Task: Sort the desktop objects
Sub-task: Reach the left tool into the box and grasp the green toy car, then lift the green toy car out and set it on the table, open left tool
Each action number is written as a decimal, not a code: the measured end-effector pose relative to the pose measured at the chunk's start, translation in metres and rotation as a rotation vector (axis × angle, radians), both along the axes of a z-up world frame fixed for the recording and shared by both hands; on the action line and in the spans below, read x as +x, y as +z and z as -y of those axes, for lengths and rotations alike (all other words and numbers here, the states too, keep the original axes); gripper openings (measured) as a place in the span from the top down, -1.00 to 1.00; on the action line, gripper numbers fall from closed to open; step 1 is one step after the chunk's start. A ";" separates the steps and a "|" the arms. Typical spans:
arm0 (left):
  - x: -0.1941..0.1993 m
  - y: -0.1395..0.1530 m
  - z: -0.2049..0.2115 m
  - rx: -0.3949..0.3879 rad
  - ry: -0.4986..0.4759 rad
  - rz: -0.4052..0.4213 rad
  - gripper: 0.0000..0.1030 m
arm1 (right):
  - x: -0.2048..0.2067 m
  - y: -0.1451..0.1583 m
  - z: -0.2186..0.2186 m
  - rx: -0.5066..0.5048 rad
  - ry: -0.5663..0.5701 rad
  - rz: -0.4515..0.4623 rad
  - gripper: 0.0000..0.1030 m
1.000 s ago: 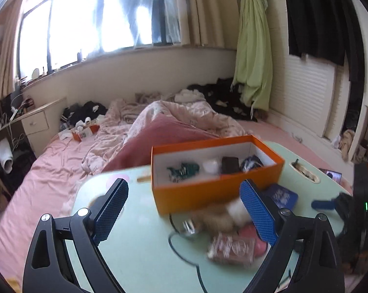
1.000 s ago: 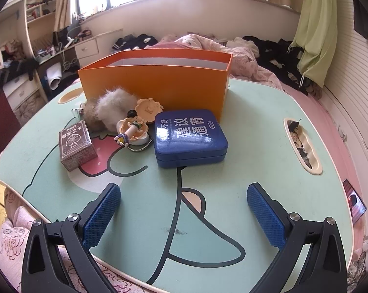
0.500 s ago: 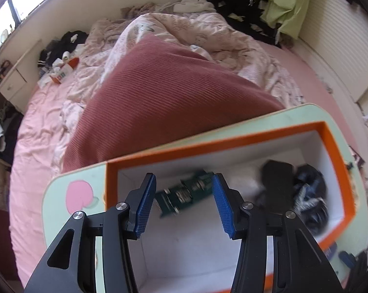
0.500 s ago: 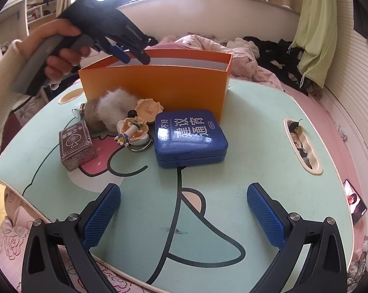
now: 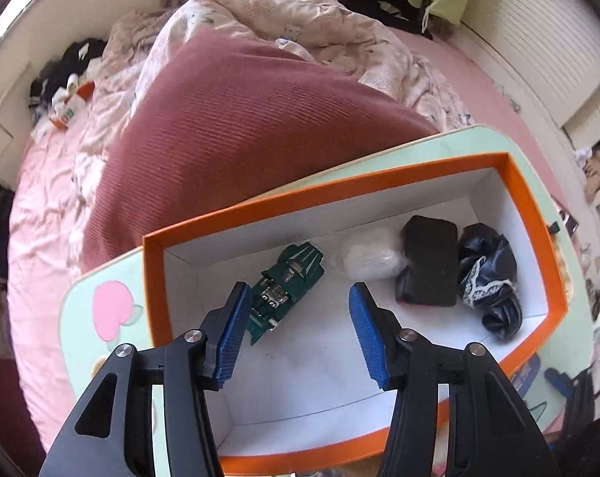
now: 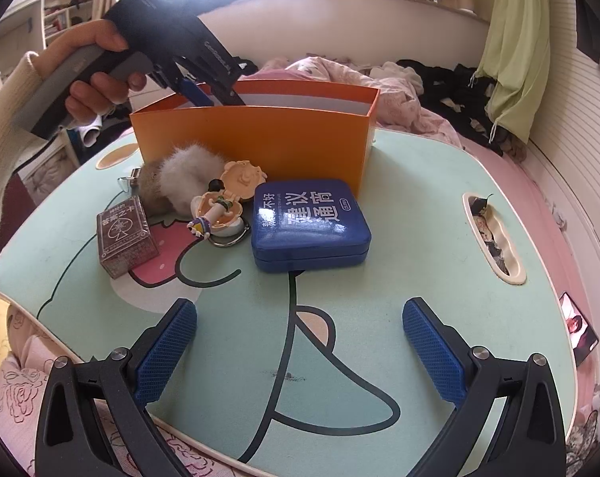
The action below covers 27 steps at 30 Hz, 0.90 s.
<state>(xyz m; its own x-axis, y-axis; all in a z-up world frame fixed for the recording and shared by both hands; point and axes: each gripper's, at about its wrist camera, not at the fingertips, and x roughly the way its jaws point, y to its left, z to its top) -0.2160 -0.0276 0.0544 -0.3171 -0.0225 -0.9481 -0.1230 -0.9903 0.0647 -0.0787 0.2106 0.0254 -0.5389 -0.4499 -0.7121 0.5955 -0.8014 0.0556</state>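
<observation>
Orange box: we see the open orange cardboard box with white inside (image 5: 532, 214) filling the lower half of the left wrist view; in the right wrist view it stands at upper centre (image 6: 260, 139) on the table.
Change since a second ago: we saw the left gripper wide open and short of the box, looking across the room; it now points steeply down into the box, its jaws much narrower and just lately eased a little wider.
Left gripper: the left gripper (image 5: 296, 332) is partly open with nothing held; the green toy car (image 5: 286, 290) lies on the box floor just past its left pad, whether touching we cannot tell.
Left hand: a hand in a cream knitted sleeve (image 6: 97, 75) holds that tool at upper left of the right wrist view, tips dipped over the box rim; a second ago it was out of that view.
Right gripper: the right gripper (image 6: 300, 348) is unchanged, wide open and empty, low over the pale green cartoon-printed table (image 6: 419, 206).
Box contents: right of the car we see a white wrapped lump (image 5: 369, 256), a flat black pad (image 5: 429, 260) and a crumpled black bag with lace (image 5: 488, 278).
Outside the box: in front of it, a blue square case with white characters (image 6: 309, 224), a figurine keyring (image 6: 220, 214), a fluffy white and brown pompom (image 6: 180, 183) and a brown card pack (image 6: 125, 236).
Beyond: a dark red corduroy cushion (image 5: 236, 119) on the pink bedding.
</observation>
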 end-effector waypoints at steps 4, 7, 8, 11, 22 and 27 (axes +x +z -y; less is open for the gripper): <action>-0.015 -0.014 -0.001 -0.086 0.008 0.036 -0.01 | 0.000 0.000 0.001 0.000 0.000 -0.001 -1.00; -0.021 -0.028 -0.008 -0.175 -0.020 0.050 -0.01 | 0.001 0.001 0.002 0.000 0.002 -0.001 -1.00; -0.021 -0.030 -0.010 -0.202 -0.030 0.044 0.00 | 0.001 0.001 0.003 0.000 0.002 -0.001 -1.00; -0.017 -0.027 -0.018 -0.213 -0.084 0.044 0.31 | 0.001 0.000 0.005 -0.002 0.003 0.000 -1.00; 0.004 -0.010 -0.009 -0.062 -0.095 -0.040 0.32 | 0.001 0.000 0.006 -0.003 0.003 0.000 -1.00; 0.032 0.031 0.013 0.095 -0.060 -0.197 0.32 | 0.001 0.000 0.007 -0.003 0.003 0.000 -1.00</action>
<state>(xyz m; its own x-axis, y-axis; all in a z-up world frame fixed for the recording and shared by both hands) -0.1840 -0.0405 0.0857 -0.4948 0.0887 -0.8645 -0.1764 -0.9843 0.0000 -0.0773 0.2039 0.0257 -0.5379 -0.4533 -0.7107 0.5976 -0.7997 0.0578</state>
